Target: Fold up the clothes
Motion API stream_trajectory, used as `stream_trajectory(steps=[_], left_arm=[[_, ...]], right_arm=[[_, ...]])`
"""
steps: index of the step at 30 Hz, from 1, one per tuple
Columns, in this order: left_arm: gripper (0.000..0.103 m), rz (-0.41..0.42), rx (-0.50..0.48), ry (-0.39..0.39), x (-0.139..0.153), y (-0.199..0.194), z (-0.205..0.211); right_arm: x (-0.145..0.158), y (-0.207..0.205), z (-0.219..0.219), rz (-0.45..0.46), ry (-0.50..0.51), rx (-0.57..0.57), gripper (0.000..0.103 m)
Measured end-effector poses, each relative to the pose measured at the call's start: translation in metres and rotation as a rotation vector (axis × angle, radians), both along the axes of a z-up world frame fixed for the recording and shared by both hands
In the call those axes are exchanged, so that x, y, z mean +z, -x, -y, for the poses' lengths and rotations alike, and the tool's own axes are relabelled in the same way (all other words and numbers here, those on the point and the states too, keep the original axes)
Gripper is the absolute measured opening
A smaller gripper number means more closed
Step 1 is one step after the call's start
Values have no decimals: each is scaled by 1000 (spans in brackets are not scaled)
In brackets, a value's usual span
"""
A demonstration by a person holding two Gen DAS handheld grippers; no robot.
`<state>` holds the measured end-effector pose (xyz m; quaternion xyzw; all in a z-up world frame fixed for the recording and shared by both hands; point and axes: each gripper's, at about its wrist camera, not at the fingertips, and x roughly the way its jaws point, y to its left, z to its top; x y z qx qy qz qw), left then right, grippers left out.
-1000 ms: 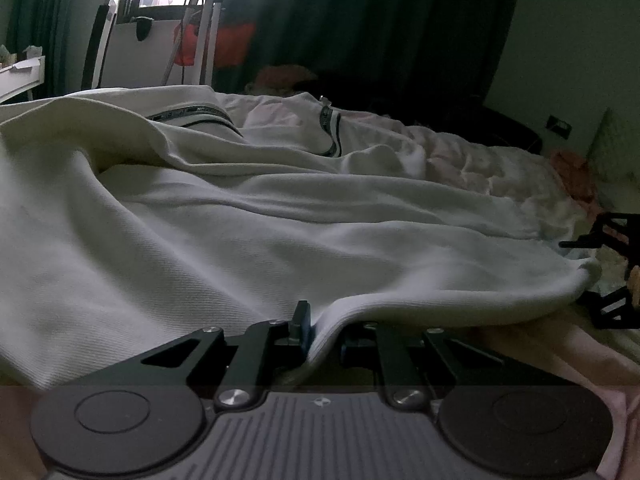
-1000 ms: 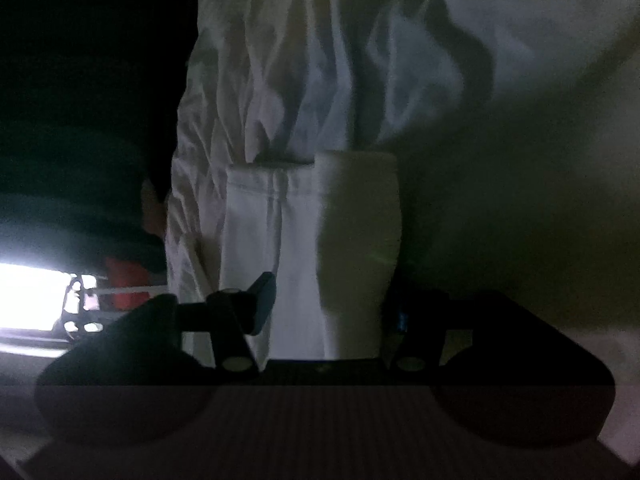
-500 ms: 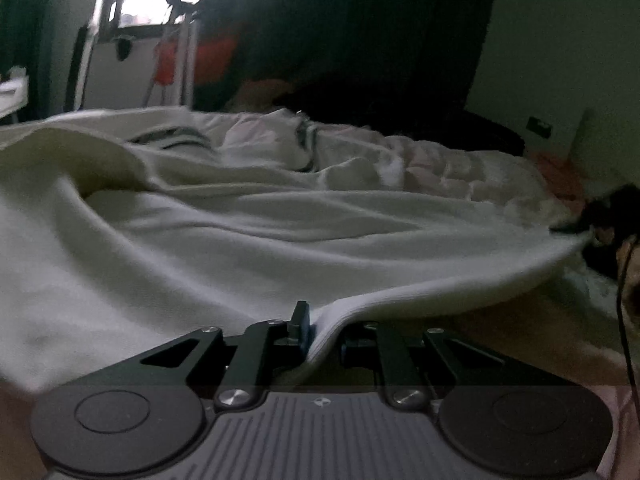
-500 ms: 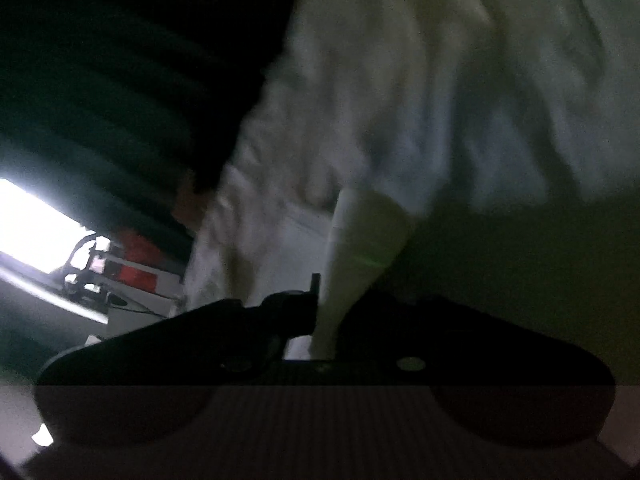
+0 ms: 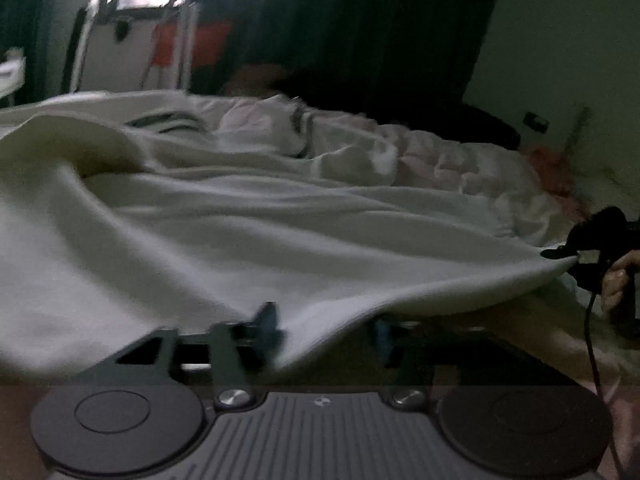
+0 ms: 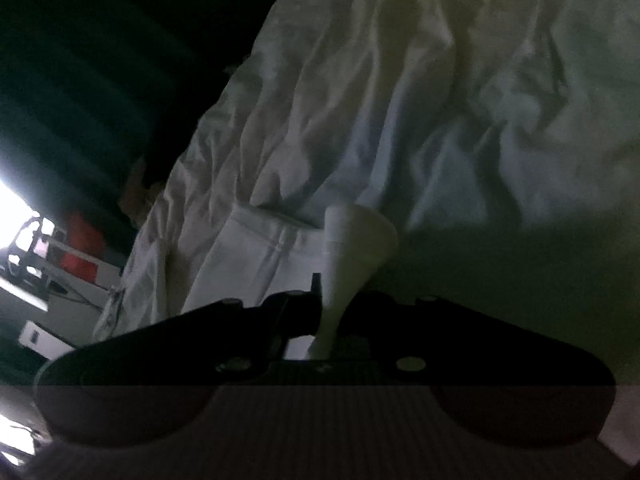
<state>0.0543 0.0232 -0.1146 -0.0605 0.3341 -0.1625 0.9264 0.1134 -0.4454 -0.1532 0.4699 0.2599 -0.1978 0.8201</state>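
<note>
A cream-white garment [image 5: 240, 232] with dark striped trim lies spread over the bed. Its near hem runs between the fingers of my left gripper [image 5: 326, 326], whose jaws are opening; the pads stand apart and no longer pinch the cloth. In the left wrist view my right gripper [image 5: 576, 256] holds the hem's far corner at the right edge, with a hand [image 5: 616, 280] behind it. In the dim right wrist view the right gripper [image 6: 326, 308] is shut on a bunched fold of the white garment [image 6: 352, 248], which rises from the jaws.
Crumpled pink bedding [image 5: 460, 160] lies beyond the garment. A dark curtain [image 5: 360, 20] hangs behind the bed. A stand with something red [image 5: 184, 40] is by the bright window at the back left. A black cable [image 5: 592, 340] dangles below the right gripper.
The left jaws, shut on the hem before, have parted. The right gripper closed on the garment's fold, rolled, and drew that corner taut.
</note>
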Motion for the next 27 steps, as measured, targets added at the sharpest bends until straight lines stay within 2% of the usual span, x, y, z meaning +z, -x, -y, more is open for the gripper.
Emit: stream_trajectory(steps=[2, 3, 5, 7, 9, 11, 14, 16, 19, 21, 25, 26, 27], left_arm=[[65, -36, 17, 48, 10, 5, -18], [72, -55, 45, 74, 16, 7, -29], [79, -99, 137, 151, 30, 10, -63], [80, -157, 263, 234, 40, 9, -110], [79, -232, 432, 322, 42, 8, -169], [75, -294, 590, 441, 37, 8, -228], [70, -295, 816, 605, 25, 7, -310], [70, -236, 941, 643, 19, 7, -349], [61, -186, 1019, 727, 4, -2, -384], [58, -160, 1018, 737, 1, -13, -392], [49, -156, 1027, 639, 6, -37, -390], [37, -155, 1025, 597, 10, -41, -387], [30, -154, 1021, 559, 14, -44, -385]], right_arm=[[1, 0, -1, 11, 4, -2, 5], [2, 1, -4, 15, 10, -2, 5], [2, 6, -4, 23, 17, -5, 5], [4, 5, -4, 29, 24, -9, 5], [5, 5, -3, 30, 25, -16, 5], [3, 5, -1, 35, 8, -28, 5], [-3, 0, 1, 29, -14, -44, 5], [-6, -1, 1, 18, -22, -54, 5], [-7, -2, 1, 11, -19, -62, 5], [-5, -3, -1, 10, -2, -63, 5], [-1, -7, -5, 5, 37, -49, 5], [0, -7, -5, 4, 44, -45, 5], [0, -6, -4, 5, 43, -45, 5]])
